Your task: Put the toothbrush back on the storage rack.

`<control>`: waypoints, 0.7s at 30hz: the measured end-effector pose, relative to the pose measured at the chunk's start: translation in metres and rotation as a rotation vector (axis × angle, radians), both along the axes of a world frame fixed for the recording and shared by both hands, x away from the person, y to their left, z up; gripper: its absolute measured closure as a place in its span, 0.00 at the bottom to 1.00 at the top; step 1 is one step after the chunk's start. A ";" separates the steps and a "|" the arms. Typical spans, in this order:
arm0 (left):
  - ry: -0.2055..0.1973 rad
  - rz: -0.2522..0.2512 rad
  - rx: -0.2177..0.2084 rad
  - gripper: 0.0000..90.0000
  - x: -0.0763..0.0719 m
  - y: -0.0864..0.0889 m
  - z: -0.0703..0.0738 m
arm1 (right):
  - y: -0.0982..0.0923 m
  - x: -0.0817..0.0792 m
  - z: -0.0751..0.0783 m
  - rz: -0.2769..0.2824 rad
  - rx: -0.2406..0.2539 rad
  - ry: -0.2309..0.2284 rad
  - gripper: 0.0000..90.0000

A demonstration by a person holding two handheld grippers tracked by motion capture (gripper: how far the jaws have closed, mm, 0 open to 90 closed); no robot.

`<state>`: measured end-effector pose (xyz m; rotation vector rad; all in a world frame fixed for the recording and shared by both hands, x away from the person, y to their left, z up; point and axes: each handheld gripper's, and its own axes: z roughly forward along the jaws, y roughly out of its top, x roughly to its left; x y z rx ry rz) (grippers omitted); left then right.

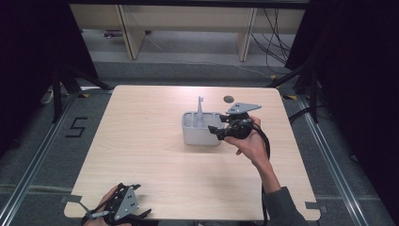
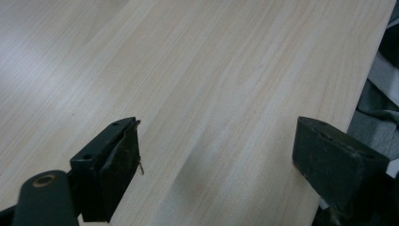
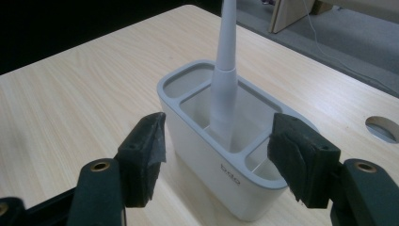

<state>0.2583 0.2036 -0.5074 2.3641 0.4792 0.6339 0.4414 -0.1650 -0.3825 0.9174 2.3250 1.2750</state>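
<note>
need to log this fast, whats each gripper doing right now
left gripper: open, nothing between its fingers, low over the table.
right gripper: open, holding nothing, at the white holder with the toothbrush.

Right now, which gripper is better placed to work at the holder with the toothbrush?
Right, probably. The right gripper sits at the white holder, jaws open on either side of it, with the toothbrush upright in the middle compartment ahead. The left gripper rests at the table's near edge, open over bare wood.

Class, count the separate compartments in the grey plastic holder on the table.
3: a far end compartment, the large middle one holding the white toothbrush, and a near end one.
</note>
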 end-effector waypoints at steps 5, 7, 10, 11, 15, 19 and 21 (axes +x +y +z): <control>0.000 0.001 0.001 0.17 0.000 0.000 0.000 | -0.001 -0.004 0.001 0.008 -0.003 0.002 0.41; 0.001 0.000 0.000 0.17 0.000 0.000 0.000 | 0.000 -0.006 0.000 -0.004 0.020 0.024 0.41; 0.001 0.000 0.000 0.17 0.000 0.000 0.000 | -0.001 -0.006 0.000 0.007 0.004 -0.011 0.41; 0.003 0.000 -0.003 0.17 0.000 0.000 0.000 | 0.000 -0.006 0.000 0.013 0.013 0.000 0.41; 0.011 -0.008 -0.006 0.17 0.000 0.001 0.001 | 0.000 -0.010 0.002 0.010 0.002 0.010 0.41; 0.011 -0.008 -0.005 0.17 0.000 0.001 0.001 | 0.001 -0.013 -0.001 0.006 0.005 -0.005 0.39; 0.002 -0.003 0.000 0.17 0.000 0.000 0.000 | -0.001 -0.013 -0.001 0.013 -0.003 0.001 0.38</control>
